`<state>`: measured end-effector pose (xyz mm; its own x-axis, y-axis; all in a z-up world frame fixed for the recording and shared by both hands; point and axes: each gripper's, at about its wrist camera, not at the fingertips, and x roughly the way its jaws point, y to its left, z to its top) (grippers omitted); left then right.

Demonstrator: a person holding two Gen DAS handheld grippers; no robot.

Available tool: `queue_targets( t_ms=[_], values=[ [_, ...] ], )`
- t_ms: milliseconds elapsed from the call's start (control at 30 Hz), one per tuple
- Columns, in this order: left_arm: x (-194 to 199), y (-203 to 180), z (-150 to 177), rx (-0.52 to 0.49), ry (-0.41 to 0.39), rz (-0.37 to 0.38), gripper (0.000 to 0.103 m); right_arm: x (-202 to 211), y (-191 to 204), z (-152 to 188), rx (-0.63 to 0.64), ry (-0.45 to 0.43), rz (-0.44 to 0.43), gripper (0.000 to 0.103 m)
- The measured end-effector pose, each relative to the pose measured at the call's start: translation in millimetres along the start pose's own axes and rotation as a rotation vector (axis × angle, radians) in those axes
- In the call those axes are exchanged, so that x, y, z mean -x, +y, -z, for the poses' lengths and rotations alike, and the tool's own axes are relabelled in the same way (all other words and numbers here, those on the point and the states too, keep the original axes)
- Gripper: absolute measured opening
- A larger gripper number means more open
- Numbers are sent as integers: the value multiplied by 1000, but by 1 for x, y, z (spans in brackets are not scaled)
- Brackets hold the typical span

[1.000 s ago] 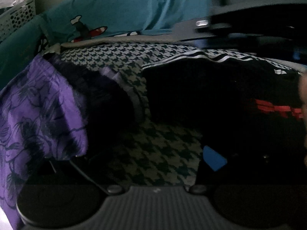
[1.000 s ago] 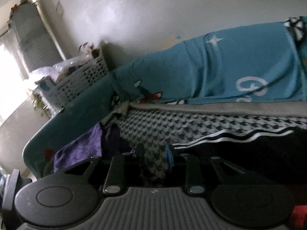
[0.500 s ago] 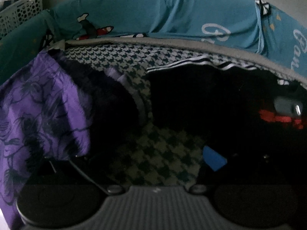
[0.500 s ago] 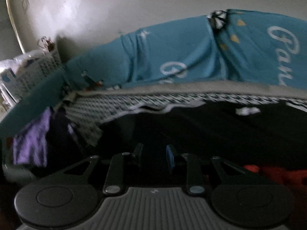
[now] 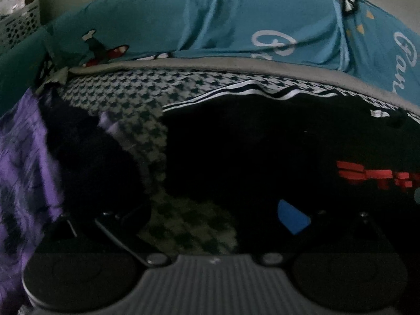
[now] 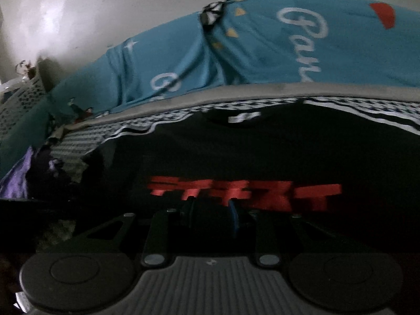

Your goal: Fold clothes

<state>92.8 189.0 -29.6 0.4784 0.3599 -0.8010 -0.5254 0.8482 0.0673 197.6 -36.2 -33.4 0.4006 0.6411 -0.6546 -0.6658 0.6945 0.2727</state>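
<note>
A black shirt [image 5: 262, 144] with a red print [image 5: 372, 176] lies spread on the houndstooth bed cover [image 5: 126, 97]. My left gripper [image 5: 204, 220] is open wide and low over the cover at the shirt's left edge. Its blue-padded finger [image 5: 291, 220] is over the black cloth and nothing is between the fingers. In the right wrist view the same shirt [image 6: 262, 152] fills the middle. My right gripper [image 6: 212, 210] is just short of the red print [image 6: 244, 191], its fingers drawn close together. The dark scene hides whether cloth is between them.
A crumpled purple floral garment [image 5: 23, 170] lies at the left, also visible small in the right wrist view [image 6: 18, 176]. A teal printed sheet [image 5: 210, 21] covers the raised back along the wall. A perforated basket [image 5: 18, 26] stands at the far left.
My right gripper swung right from the purple garment's side and came low over the black shirt's red print. It left the left wrist view. My left gripper barely moved.
</note>
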Motion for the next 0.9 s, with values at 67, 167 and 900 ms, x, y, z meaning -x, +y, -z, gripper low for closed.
queue_targets(
  t_ms=[67,167,900],
  values=[
    [-3,-8,0,-15,7,-2,103,4,-10,-1,-11,-9,37,26],
    [-8,-18,1,-26,29,2,103,10,-26,-2,-17,-28,106,26],
    [-21,-19,-6,36,51,-59,103,72,-191,-7,-444,-162,485,30]
  ],
)
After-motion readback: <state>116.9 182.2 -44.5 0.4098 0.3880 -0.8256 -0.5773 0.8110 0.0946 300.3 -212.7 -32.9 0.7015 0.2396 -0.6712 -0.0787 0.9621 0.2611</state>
